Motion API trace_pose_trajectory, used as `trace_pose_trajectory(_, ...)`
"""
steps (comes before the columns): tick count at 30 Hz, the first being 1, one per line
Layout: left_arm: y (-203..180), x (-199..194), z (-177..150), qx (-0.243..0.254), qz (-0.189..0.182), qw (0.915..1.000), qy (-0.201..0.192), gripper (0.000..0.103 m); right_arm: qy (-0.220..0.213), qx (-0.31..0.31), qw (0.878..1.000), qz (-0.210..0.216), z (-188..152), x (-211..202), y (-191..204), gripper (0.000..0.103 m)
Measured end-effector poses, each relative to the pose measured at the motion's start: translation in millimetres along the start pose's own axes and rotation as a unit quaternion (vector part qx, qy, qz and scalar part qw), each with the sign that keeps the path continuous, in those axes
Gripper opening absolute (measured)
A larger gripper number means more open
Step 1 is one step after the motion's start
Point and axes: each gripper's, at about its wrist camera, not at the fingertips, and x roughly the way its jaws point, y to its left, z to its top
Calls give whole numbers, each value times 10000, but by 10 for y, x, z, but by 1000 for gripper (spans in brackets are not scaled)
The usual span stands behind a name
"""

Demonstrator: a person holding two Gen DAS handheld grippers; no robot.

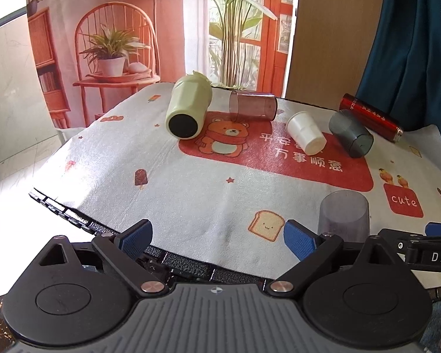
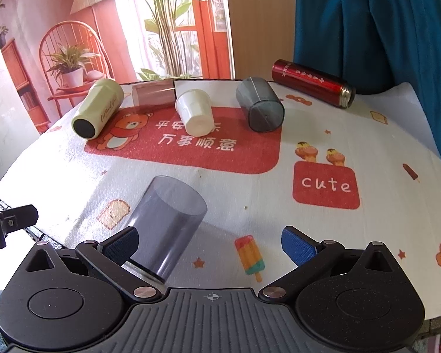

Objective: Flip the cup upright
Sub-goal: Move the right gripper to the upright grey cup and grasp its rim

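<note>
Both tongs, left [image 1: 217,235] and right [image 2: 210,242], gape empty at the tabletop's [image 2: 367,235] near edge, the smoky translucent cylindrical cup [image 2: 166,223] just beside the right's ribbed blue pad.

Soft matt printed cloth [image 2: 323,135] covers the surface, faintly creased. Nearest, the clear smoky plastic tumbler [image 2: 167,223], smooth and see-through. A white cup [image 2: 195,111] looks matt, paper or thin plastic, hard to tell. Glossy grey translucent plastic cup [image 2: 260,107]; shiny red metal flask [image 2: 311,86] with a bare steel rim; satin pale-green bottle [image 2: 98,108]. Blue ribbed pads [image 2: 297,247] on matt black jaws.
</note>
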Motion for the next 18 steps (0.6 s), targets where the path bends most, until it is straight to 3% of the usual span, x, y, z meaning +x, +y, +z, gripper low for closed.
trace_pose_trajectory(10,309,-135,-45,-200,354,9992,1,101,73,35,10000,-27,-11,-7,-8,103)
trace_pose_trajectory(18,388,-159,-63,-296,393,9988,14,103,120,-68,9998,141,70,43,99,103)
